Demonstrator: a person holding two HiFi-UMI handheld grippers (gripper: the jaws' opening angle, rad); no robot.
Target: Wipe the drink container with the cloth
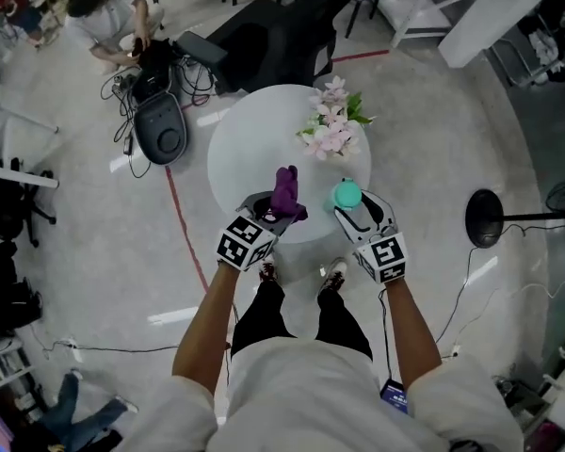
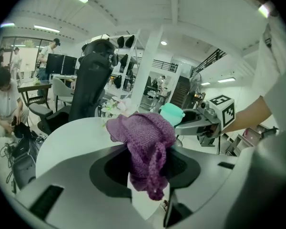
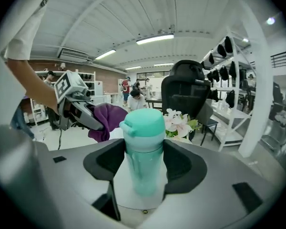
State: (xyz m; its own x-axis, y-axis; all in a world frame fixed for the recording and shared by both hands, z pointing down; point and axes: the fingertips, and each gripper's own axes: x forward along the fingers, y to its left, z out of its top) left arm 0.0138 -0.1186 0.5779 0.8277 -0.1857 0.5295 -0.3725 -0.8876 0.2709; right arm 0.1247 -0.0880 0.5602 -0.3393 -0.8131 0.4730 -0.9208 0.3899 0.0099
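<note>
Left claw [image 1: 275,213] is clamped on the purple cloth [image 2: 142,136], which bunches up over its jaws. To its right, my right claw [image 1: 356,217] is clamped on the teal drink container [image 3: 143,149], not touching the cloth.

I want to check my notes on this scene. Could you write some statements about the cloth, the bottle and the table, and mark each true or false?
1. The left tongs hold a purple cloth. True.
2. The right tongs hold a red bottle. False: it is green.
3. The cloth is pressed against the bottle. False: a gap separates them.
4. Flowers stand on the round white table. True.
</note>
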